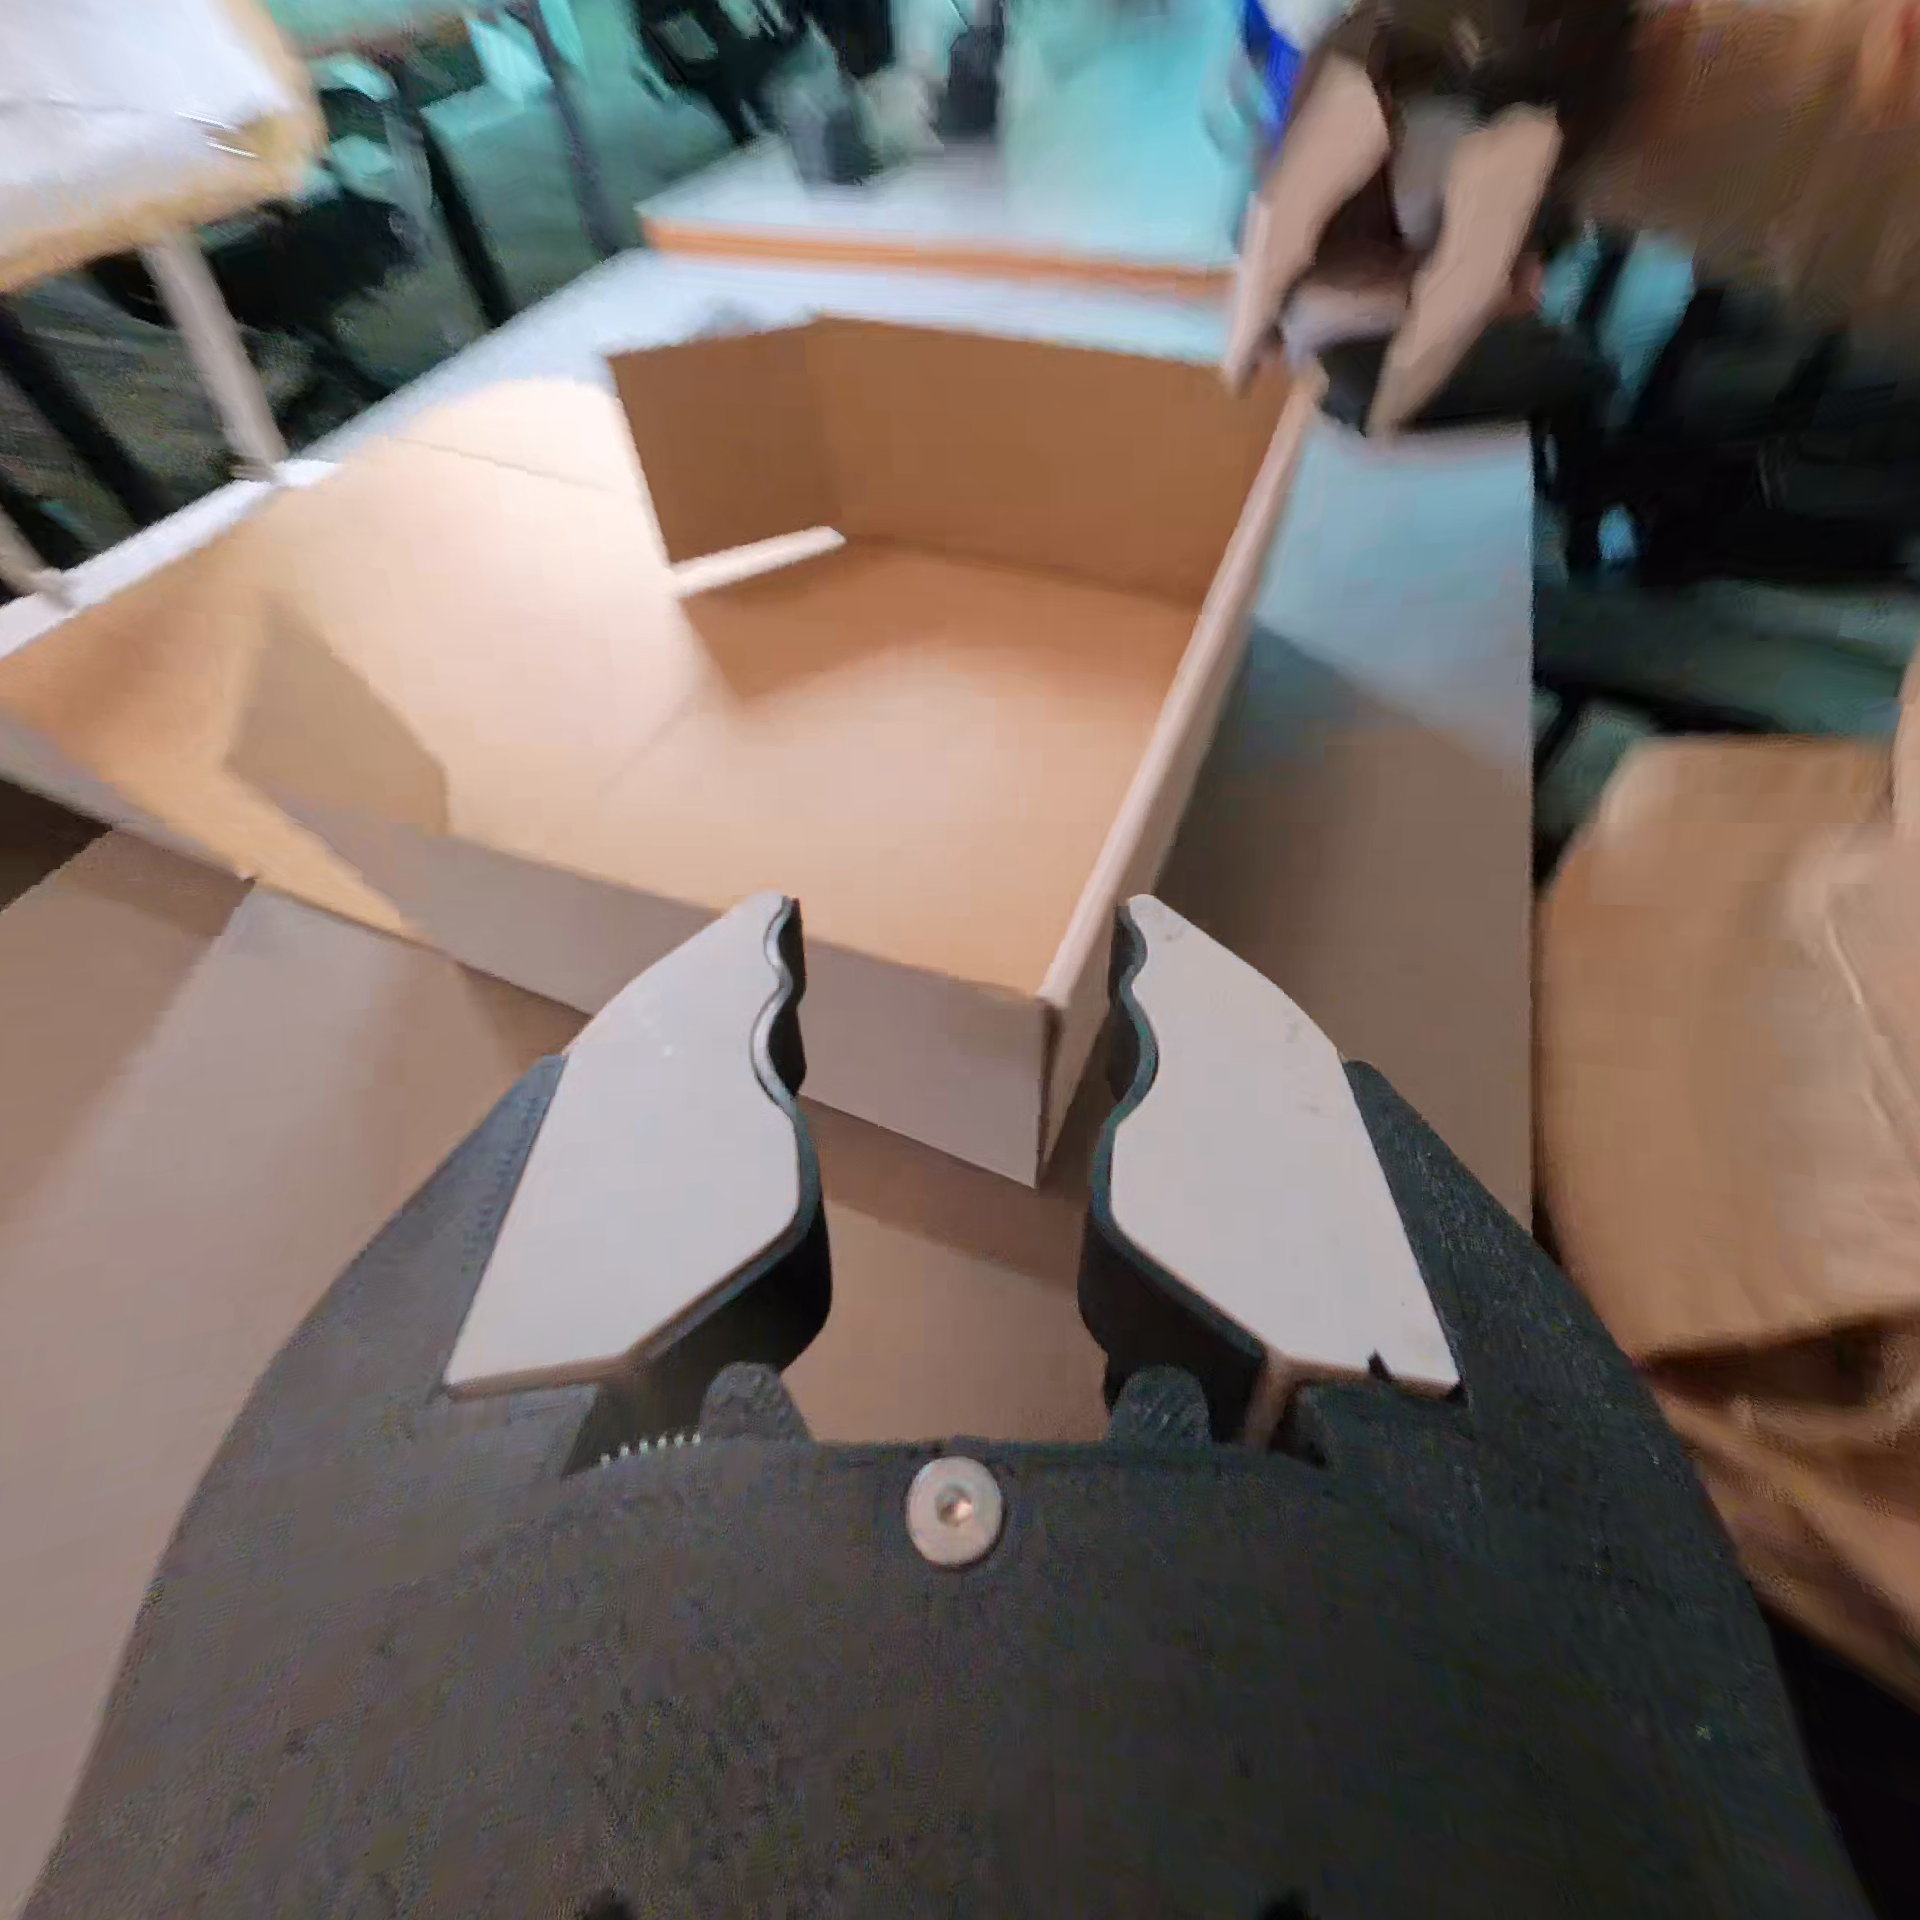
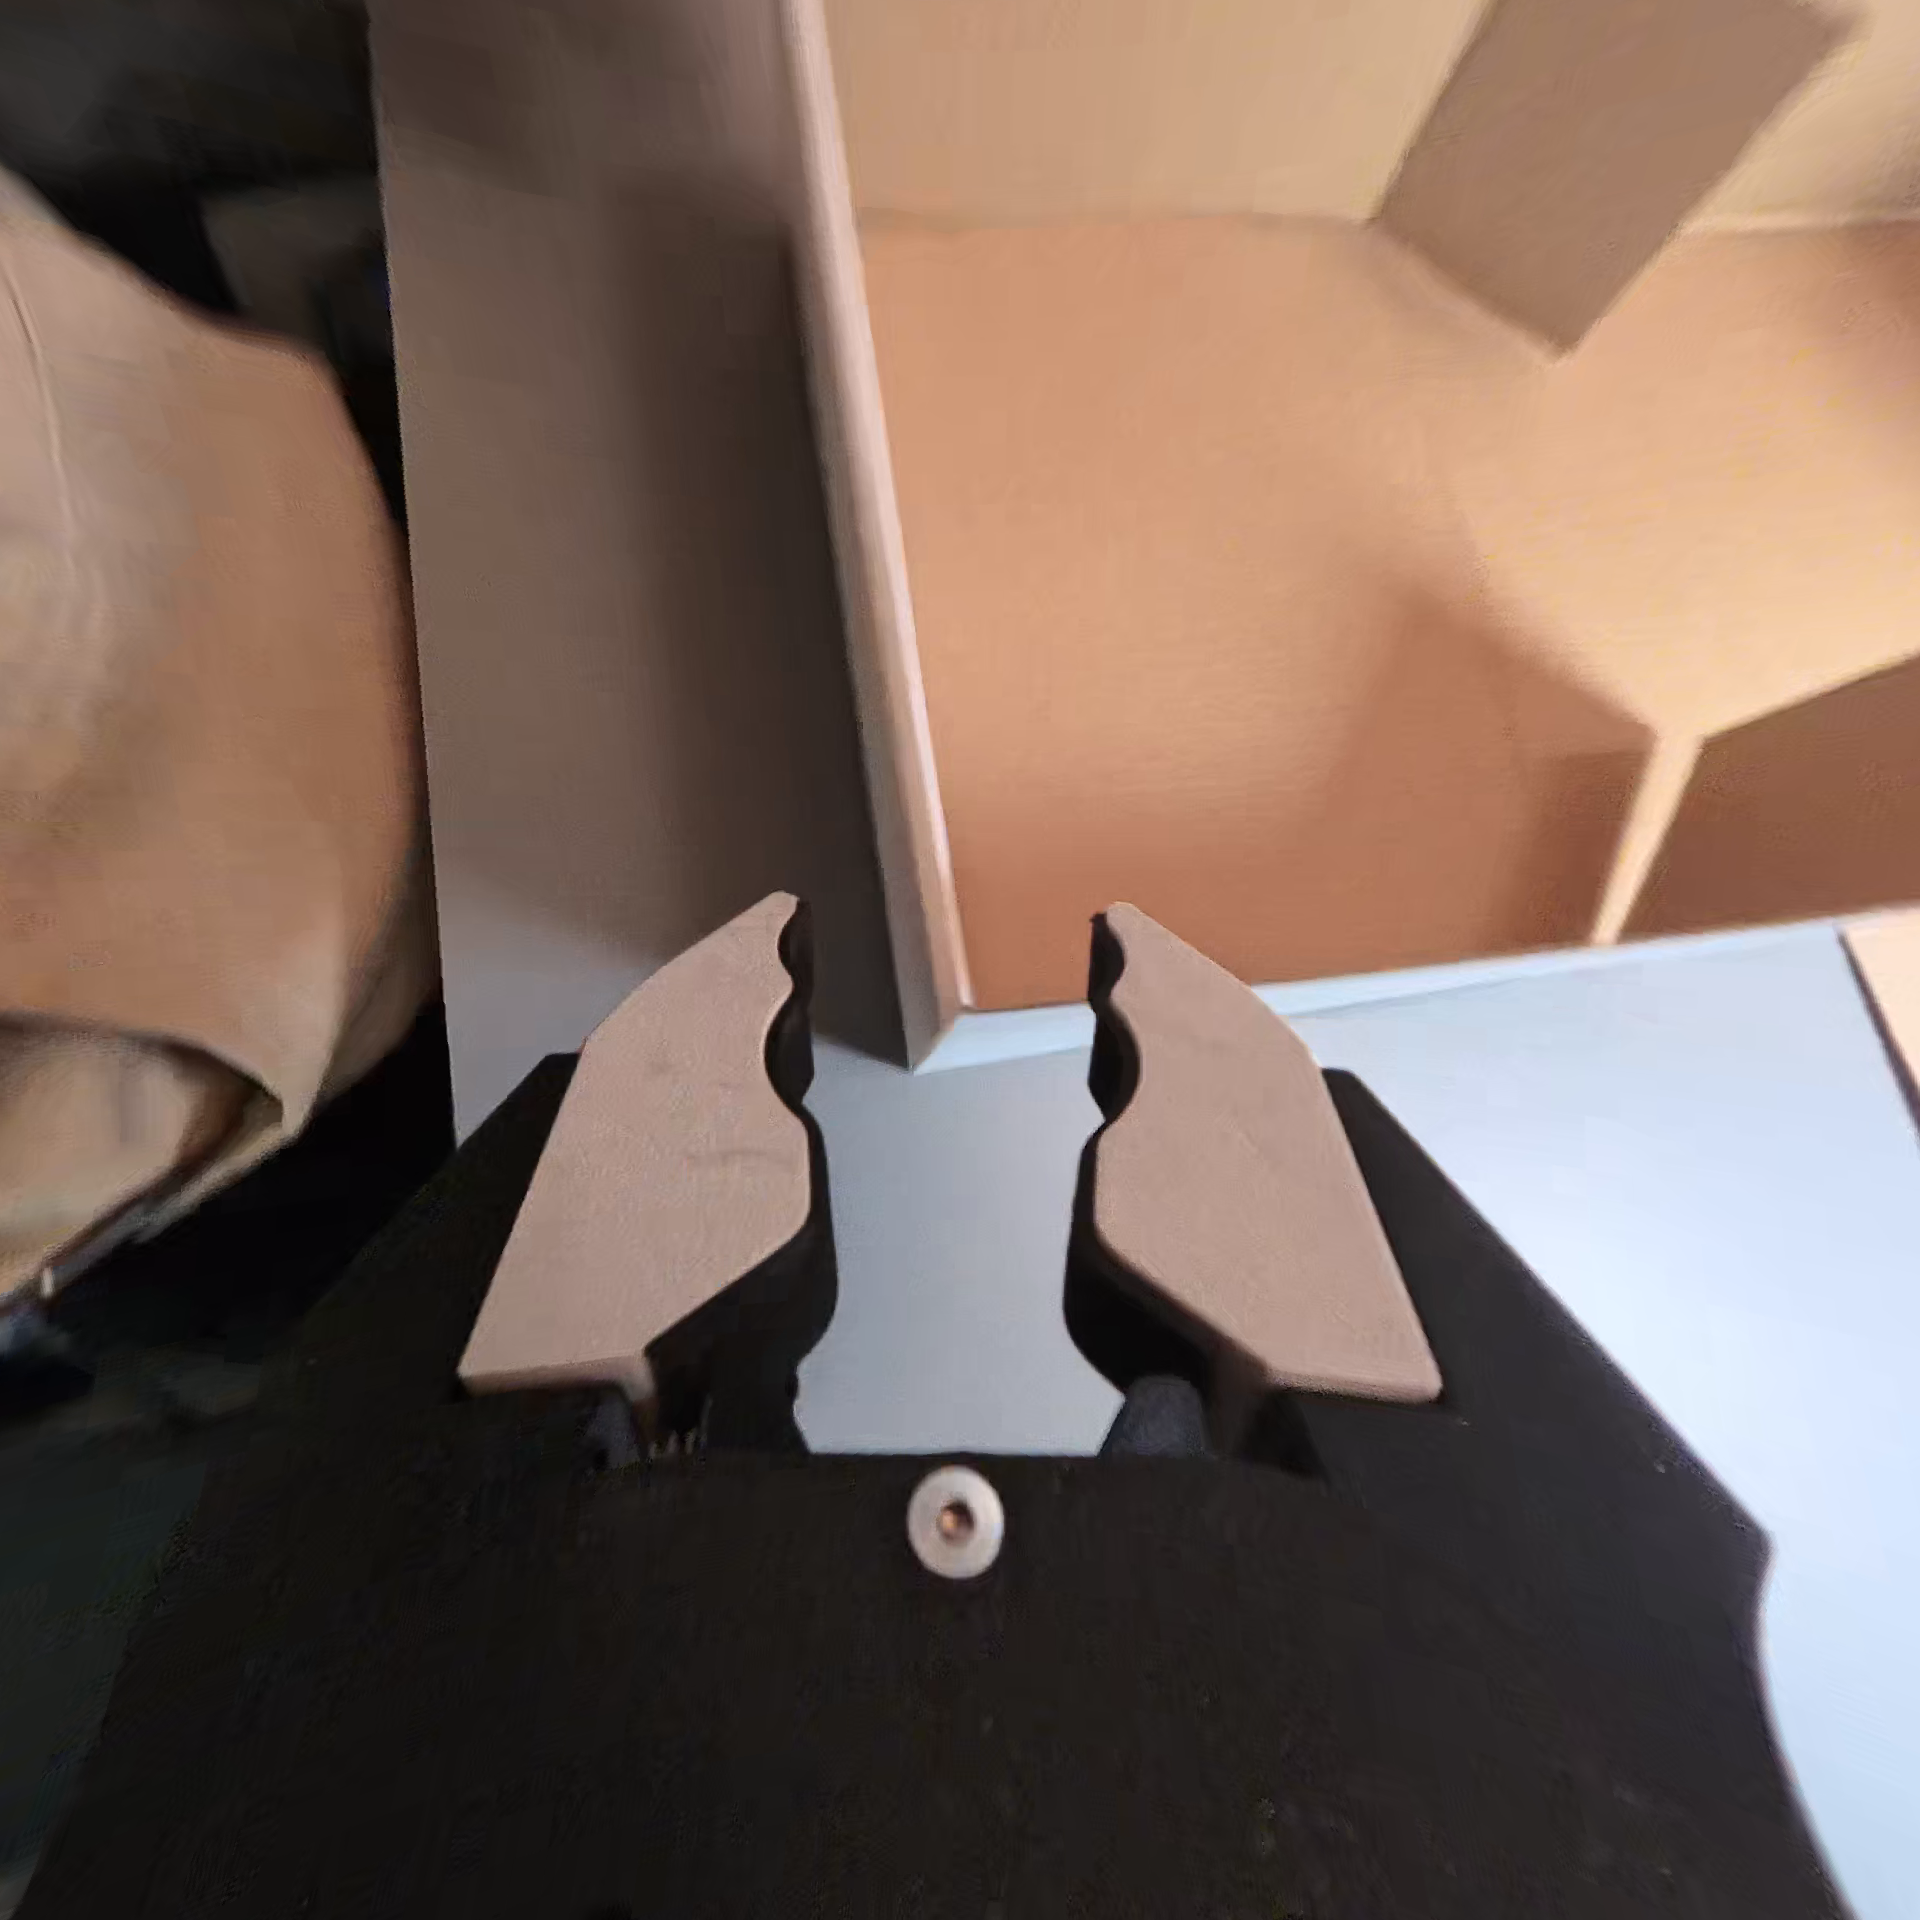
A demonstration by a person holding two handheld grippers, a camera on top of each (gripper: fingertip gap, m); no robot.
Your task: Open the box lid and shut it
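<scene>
Left gripper (image 1: 956, 997), jaws parted and holding nothing, sits low at the near corner of the open cardboard box (image 1: 883, 748), whose flaps (image 1: 717, 447) are spread on the pale table (image 1: 1382, 582). Right gripper (image 2: 945, 997), also parted and empty, faces the box's far corner, the upright wall edge (image 2: 883, 623) just beyond its fingertips. Judged risk: with neither gripper gripping, a push on a flap could slide the light box, or crease the cardboard if pinched off the fold.
</scene>
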